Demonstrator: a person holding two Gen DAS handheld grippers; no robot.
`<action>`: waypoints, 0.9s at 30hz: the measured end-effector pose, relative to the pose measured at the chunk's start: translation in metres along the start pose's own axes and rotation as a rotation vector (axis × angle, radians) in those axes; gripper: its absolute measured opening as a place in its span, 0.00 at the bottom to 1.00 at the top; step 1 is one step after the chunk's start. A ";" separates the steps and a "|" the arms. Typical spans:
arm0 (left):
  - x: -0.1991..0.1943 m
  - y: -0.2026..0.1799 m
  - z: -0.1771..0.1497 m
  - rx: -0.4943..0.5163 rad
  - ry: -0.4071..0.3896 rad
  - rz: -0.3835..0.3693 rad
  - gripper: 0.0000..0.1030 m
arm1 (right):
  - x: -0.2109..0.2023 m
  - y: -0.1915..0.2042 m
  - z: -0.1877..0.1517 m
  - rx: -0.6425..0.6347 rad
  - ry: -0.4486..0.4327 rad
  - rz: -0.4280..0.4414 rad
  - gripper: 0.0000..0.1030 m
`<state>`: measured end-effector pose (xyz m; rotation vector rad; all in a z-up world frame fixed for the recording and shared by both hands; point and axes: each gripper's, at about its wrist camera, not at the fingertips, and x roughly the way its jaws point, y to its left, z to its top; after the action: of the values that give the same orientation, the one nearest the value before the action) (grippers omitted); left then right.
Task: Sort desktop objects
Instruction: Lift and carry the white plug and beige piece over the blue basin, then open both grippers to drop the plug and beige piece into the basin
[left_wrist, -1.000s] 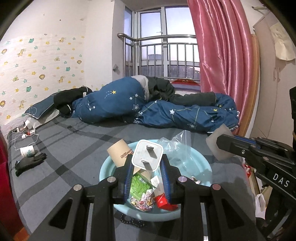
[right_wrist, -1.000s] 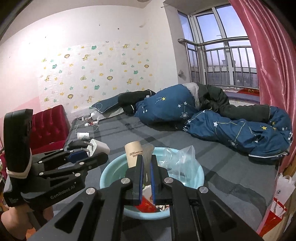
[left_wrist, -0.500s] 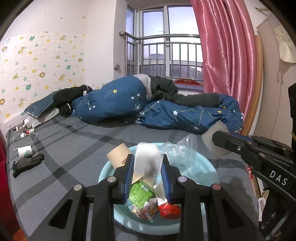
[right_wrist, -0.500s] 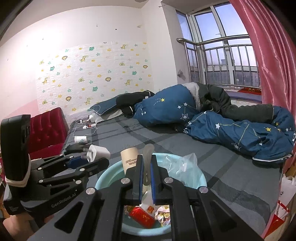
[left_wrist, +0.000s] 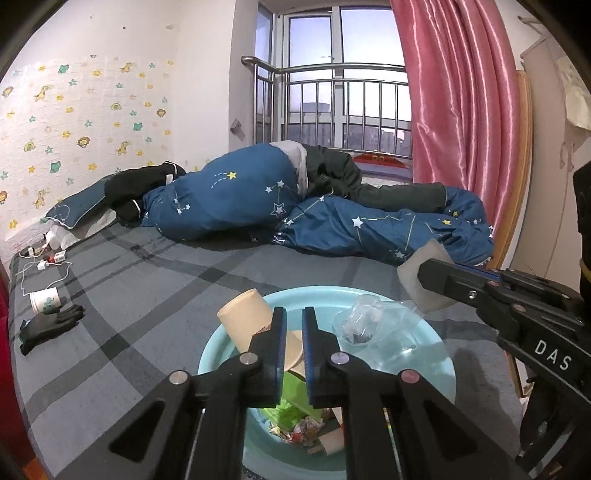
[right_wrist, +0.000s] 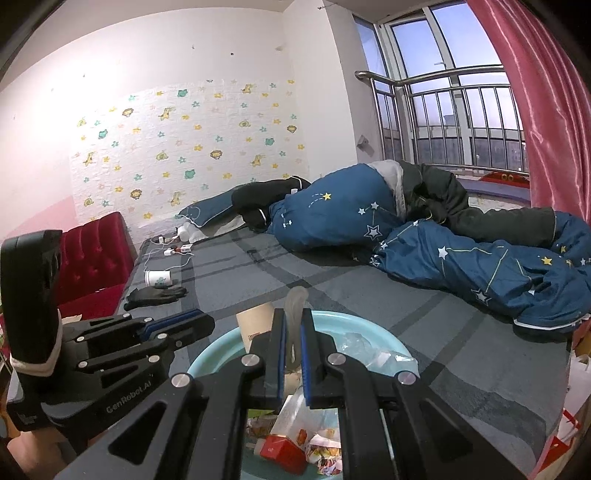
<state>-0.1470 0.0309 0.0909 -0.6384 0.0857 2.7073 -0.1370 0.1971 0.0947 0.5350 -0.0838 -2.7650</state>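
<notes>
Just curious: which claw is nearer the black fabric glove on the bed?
Left. The left claw, jaws just closed on nothing, hangs nearer the black glove; the right claw, pinching a translucent plastic piece, is farther across the light-blue plastic basin.

Open grey bed (left_wrist: 155, 288) stretched left of the basin (left_wrist: 439, 354), broken only by a black glove (left_wrist: 48, 326) and paper cup (left_wrist: 46, 300) near the edge. Beyond, the blue duvet (left_wrist: 332, 218) walled off the far side. The right tool (left_wrist: 424, 280) crowded the basin's right rim, cardboard tube (left_wrist: 245, 319) jutting up inside.
</notes>
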 end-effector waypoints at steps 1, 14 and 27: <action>0.001 0.001 0.000 0.000 0.002 0.000 0.09 | 0.003 0.000 0.001 -0.001 0.006 0.002 0.06; 0.024 0.007 -0.006 -0.009 0.052 -0.005 0.09 | 0.032 -0.001 -0.005 -0.010 0.066 0.007 0.06; 0.051 0.012 -0.012 -0.018 0.102 -0.015 0.09 | 0.061 -0.008 -0.011 0.018 0.117 0.015 0.06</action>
<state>-0.1882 0.0350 0.0573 -0.7795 0.0826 2.6625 -0.1892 0.1850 0.0618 0.6966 -0.0853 -2.7143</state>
